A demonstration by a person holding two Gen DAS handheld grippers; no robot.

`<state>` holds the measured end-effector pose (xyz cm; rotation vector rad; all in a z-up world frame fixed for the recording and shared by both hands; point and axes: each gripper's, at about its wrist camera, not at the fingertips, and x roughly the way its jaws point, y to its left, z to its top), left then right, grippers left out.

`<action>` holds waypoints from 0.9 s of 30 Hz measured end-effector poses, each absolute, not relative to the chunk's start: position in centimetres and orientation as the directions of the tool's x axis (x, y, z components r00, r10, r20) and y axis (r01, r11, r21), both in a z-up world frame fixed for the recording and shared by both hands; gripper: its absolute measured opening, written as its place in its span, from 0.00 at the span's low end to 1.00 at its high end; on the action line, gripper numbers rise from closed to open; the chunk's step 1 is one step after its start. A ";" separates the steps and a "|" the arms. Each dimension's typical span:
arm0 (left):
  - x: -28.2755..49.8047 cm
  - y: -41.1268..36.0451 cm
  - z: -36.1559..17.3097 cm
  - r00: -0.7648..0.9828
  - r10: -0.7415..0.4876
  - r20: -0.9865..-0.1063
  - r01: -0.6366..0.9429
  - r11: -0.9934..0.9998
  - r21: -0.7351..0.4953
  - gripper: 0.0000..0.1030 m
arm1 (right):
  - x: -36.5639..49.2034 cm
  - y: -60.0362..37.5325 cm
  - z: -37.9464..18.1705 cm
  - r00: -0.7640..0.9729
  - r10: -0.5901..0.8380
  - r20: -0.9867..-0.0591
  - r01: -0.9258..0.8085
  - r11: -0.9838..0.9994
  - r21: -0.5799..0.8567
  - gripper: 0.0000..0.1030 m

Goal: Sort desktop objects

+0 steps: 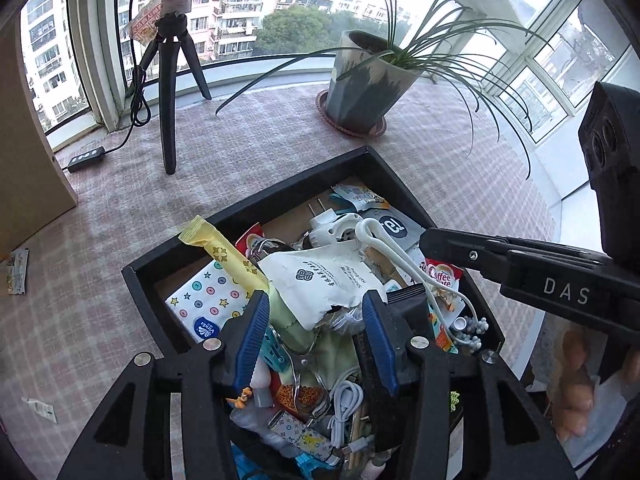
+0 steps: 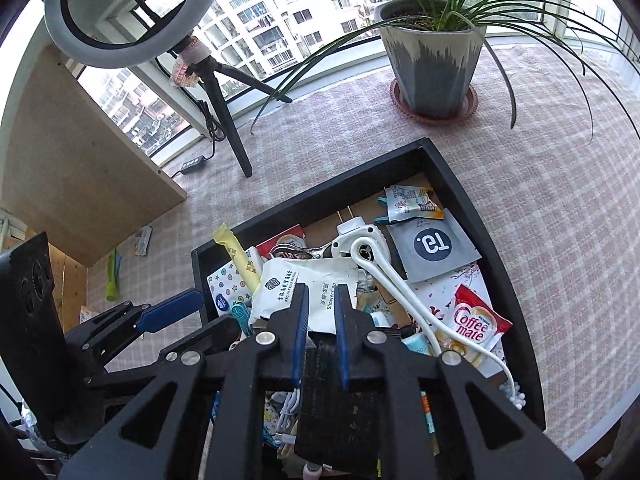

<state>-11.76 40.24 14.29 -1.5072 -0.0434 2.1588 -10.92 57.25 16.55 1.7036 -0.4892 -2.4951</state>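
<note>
Black tray (image 2: 472,196) on a checked tabletop (image 2: 540,168), crammed with small items. Left tongs (image 1: 316,340) hover over the tray's near left part, blue pads (image 1: 252,340) spread wide, nothing between them; a torn white shower-cap packet (image 1: 324,280) lies just beyond the tips. Right tongs (image 2: 322,336) hang over the near middle, pads narrowly apart, not gripping; a dark rectangular object (image 2: 336,400) lies under them.

In the tray: yellow sachet (image 2: 236,256) leaning on the far left wall; star-print tissue pack (image 1: 208,300) near left; white plug (image 2: 360,236) with white cable (image 2: 404,296) running right and near; grey pouch (image 2: 434,248) far right; Coffee mate sachet (image 2: 476,324) right.

Outside it: potted plant (image 2: 436,68) on a saucer, far right; ring light (image 2: 120,12) on a tripod (image 2: 228,120), far left; wooden board (image 2: 80,160) at left.
</note>
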 end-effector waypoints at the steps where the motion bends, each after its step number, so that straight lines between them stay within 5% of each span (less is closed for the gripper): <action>1: -11.6 39.8 14.4 -0.262 0.418 -0.870 -0.374 -0.875 -0.308 0.45 | -10.8 56.7 16.7 -0.379 -0.244 -0.892 -0.099 -0.948 0.301 0.18; 14: -8.9 29.3 14.5 -0.338 0.322 -0.884 -0.204 -0.942 -0.265 0.45 | -10.3 47.7 16.1 -0.329 -0.312 -0.891 0.076 -0.950 0.304 0.19; 27: -7.4 14.0 8.1 -0.281 0.143 -0.949 0.129 -0.974 -0.185 0.45 | -8.9 38.2 12.8 -0.239 -0.303 -0.922 0.243 -0.939 0.245 0.30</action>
